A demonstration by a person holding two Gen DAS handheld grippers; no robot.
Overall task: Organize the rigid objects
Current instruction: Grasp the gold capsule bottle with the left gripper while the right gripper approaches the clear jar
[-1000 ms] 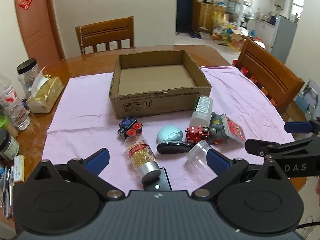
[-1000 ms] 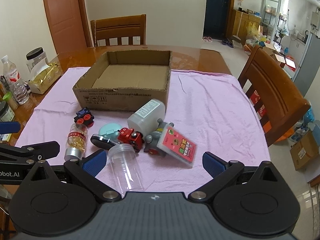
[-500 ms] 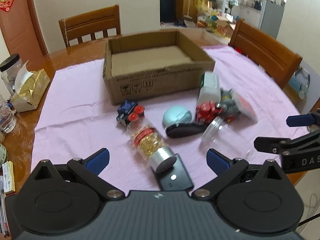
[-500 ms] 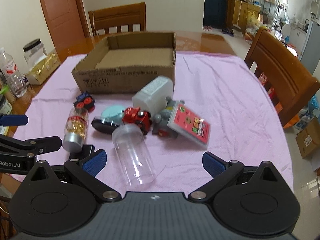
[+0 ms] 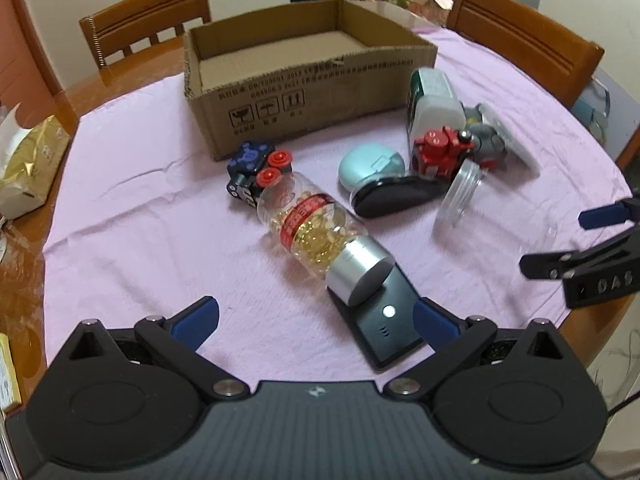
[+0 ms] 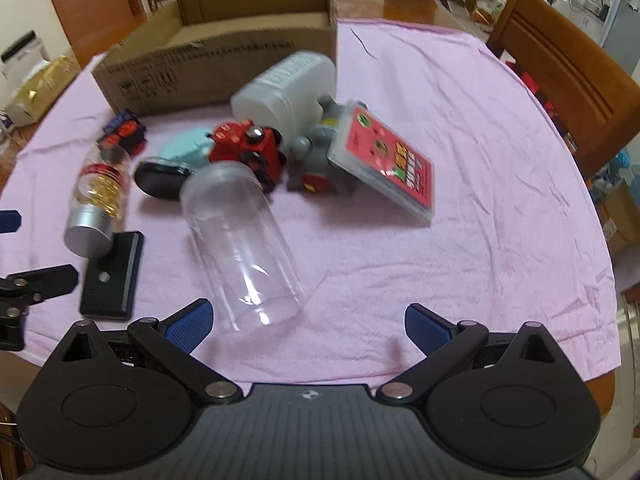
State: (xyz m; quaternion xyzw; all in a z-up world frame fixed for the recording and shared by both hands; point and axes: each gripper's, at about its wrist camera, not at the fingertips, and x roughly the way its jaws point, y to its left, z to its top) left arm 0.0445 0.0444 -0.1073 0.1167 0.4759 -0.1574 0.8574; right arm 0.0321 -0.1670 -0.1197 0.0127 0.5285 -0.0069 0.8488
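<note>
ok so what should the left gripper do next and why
Probably ease the left gripper forward and down around the pill bottle. Both grippers are open and empty, the box holds nothing yet, and the bottle lies on its side just ahead of the left fingers, its silver cap resting on the black device. The clear jar lies ahead of the right gripper.

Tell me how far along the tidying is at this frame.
Nothing done: the cardboard box looks empty. Nothing in hand: left tool and right tool are open, near the capsule bottle and clear jar. All the clutter, such as the red toy, remains on the cloth.
</note>
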